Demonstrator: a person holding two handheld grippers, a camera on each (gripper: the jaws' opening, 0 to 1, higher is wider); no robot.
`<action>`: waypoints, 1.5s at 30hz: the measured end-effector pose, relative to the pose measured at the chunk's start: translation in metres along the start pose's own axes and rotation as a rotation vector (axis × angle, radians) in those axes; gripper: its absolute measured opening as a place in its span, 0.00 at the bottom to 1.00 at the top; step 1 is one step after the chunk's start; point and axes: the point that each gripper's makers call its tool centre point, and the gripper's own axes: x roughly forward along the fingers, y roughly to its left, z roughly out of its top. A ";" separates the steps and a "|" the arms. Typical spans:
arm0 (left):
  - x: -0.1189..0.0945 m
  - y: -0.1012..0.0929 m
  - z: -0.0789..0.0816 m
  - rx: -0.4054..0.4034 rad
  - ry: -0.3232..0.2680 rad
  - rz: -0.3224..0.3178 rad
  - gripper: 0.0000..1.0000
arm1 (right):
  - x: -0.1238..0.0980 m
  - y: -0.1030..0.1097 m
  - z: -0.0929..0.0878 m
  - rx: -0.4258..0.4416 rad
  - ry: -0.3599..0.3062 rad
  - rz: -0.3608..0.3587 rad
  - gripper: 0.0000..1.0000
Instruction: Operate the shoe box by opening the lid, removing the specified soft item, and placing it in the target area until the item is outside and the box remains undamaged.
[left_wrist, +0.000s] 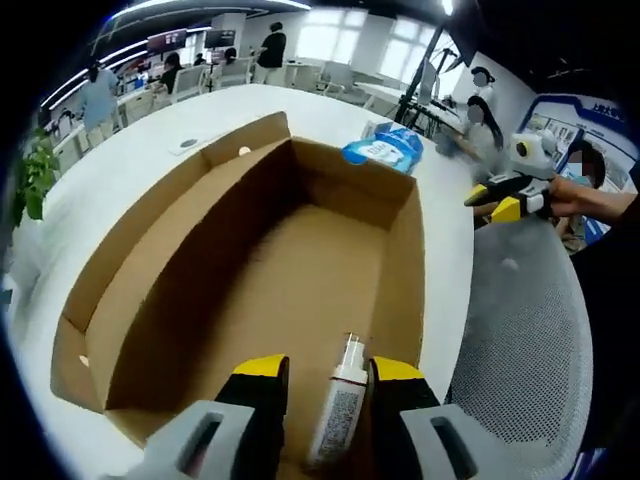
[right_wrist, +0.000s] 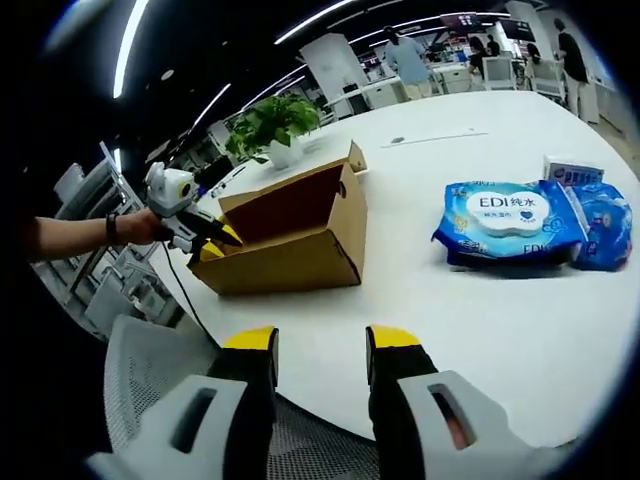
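Shoe box (left_wrist: 250, 270) brown cardboard, lid open; small bottle (left_wrist: 338, 405) inside.

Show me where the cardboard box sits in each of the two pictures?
Left gripper view: the open cardboard box spans the middle, seen from above, lid folded out to the left.
Right gripper view: the box lies left of centre on the white table.
Shared landmark: the blue wipes packs beside it.

Left gripper view: close above open shoe box (left_wrist: 270, 260), looking down into it, along white bench (left_wrist: 150, 170). Right gripper view: farther back at bench edge, facing box's outer side. Both share box, bench, blue wipes pack (right_wrist: 515, 225).
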 end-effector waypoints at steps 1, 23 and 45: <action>0.002 0.000 -0.001 0.015 0.012 -0.005 0.33 | 0.000 0.000 -0.001 0.001 0.001 -0.001 0.32; 0.022 -0.009 -0.045 0.192 0.261 -0.134 0.33 | -0.004 -0.002 -0.009 0.017 0.015 -0.030 0.31; 0.025 0.004 -0.031 0.040 0.161 0.021 0.20 | -0.002 -0.004 -0.008 0.023 0.007 -0.016 0.29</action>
